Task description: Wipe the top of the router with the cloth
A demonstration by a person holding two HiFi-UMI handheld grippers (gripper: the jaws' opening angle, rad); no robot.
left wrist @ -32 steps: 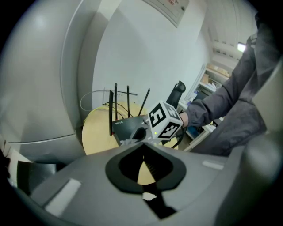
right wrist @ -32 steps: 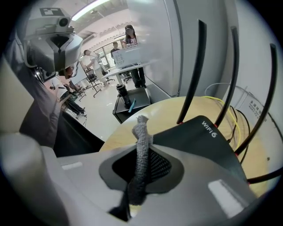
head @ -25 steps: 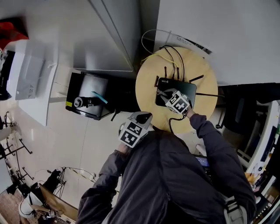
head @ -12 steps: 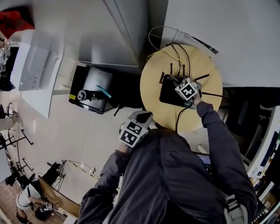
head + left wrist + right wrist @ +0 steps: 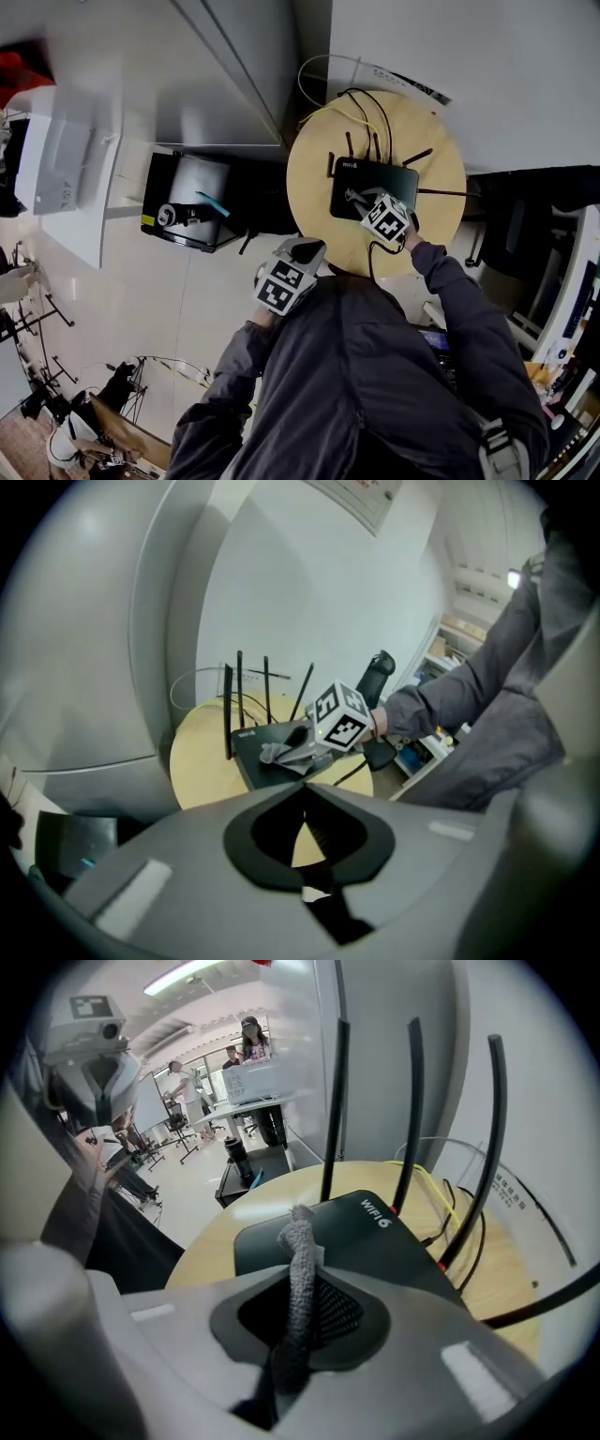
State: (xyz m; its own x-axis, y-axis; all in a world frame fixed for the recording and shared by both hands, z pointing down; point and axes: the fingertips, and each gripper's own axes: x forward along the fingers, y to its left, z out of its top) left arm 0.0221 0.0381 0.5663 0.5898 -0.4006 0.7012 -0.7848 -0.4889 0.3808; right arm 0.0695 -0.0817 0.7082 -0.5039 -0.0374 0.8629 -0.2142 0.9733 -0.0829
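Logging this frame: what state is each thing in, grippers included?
Router: flat on the round table, most antennas upright, cloth on its top.
Cloth: bunched, clamped in the right gripper, touching the router's top.
Right gripper: shut on the cloth.
Left gripper: shut, empty, held back from the table.

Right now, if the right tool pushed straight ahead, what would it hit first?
Probably the router top, right beyond the cloth it grips; the antennas stand farther back.
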